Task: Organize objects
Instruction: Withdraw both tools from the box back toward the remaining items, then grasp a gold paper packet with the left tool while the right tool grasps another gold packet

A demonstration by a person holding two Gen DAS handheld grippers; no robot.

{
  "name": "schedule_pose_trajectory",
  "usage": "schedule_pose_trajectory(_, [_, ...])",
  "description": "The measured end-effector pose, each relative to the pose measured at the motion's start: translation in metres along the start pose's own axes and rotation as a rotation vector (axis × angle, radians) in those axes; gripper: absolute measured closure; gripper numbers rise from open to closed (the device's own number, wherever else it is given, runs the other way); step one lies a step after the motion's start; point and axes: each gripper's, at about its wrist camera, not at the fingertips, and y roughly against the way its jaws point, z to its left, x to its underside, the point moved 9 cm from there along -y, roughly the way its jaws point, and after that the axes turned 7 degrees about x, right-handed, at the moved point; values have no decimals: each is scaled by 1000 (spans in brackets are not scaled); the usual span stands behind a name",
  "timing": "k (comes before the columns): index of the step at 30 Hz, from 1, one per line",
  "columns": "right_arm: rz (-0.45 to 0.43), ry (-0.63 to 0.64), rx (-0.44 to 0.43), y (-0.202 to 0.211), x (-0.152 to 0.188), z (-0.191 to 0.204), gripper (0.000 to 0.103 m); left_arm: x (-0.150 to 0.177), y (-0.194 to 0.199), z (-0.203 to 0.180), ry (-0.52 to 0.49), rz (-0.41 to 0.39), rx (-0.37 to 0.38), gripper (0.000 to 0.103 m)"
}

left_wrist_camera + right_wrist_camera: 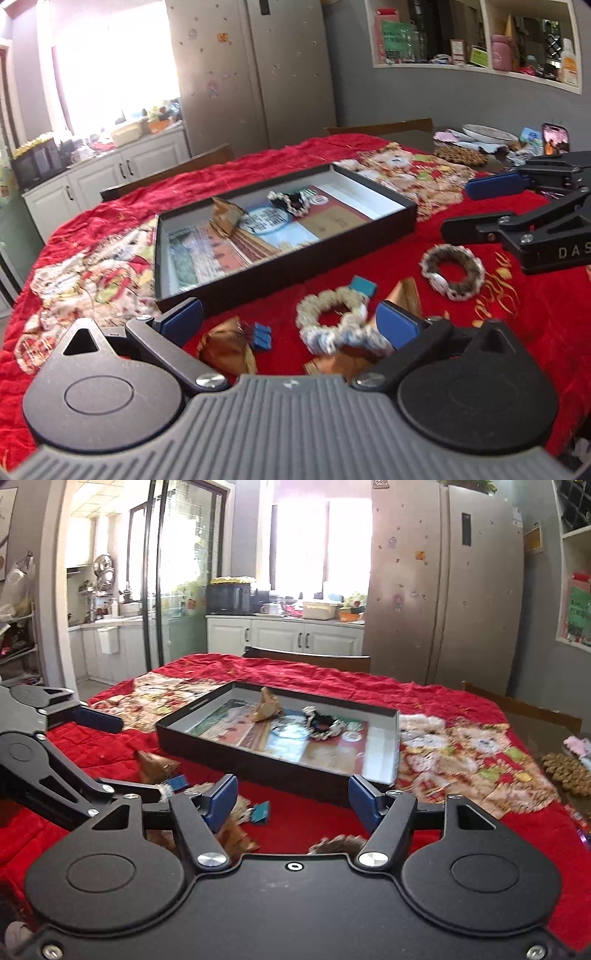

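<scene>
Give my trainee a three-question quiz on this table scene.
1. True or false: the left tongs hold a scrunchie.
2. How many scrunchies lie on the red cloth outside the black box?
3. The black-and-white scrunchie lies: A) in the box, B) on the cloth, C) in the right tongs.

Key: 1 false, open and empty. 2 two: the cream scrunchie and the brown scrunchie. 3 A.

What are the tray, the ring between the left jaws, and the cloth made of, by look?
Tray: likely rigid cardboard, matte black outside, white inside with a printed base; thin straight walls.
Ring: seems crocheted or braided yarn, cream fading to grey; a nubby, soft surface.
Cloth: red fabric, slightly shiny, wrinkled, with printed patches.
</scene>
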Motion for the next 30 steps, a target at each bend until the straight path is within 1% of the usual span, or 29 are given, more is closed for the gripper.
schedule_pose_trajectory(3, [-3, 2, -22, 1, 7, 6, 40, 4, 2, -7, -13, 0, 49, 0])
schedule_pose_trajectory(5, [-2, -1, -33, 1, 11, 8, 40, 8, 5, -15, -39, -6, 74, 0])
schedule_pose_trajectory(11, [9, -30, -73, 0, 19, 11, 42, 21, 6, -31, -103, -1, 117, 0])
schedule_pose_trajectory(16, [3, -24, -89, -1, 20, 15, 44, 31, -1, -33, -91, 22, 151, 2])
schedule_pose_trajectory(21, [22, -13, -106, -6, 27, 22, 45, 40, -8, -32, -84, 49, 161, 4])
schedule_pose_trajectory(25, [43, -15, -119, -12, 33, 26, 48, 47, -14, -31, -71, 65, 175, 10])
schedule_pose_trajectory(30, [54, -9, -122, -18, 37, 29, 48, 53, -20, -32, -69, 81, 190, 14])
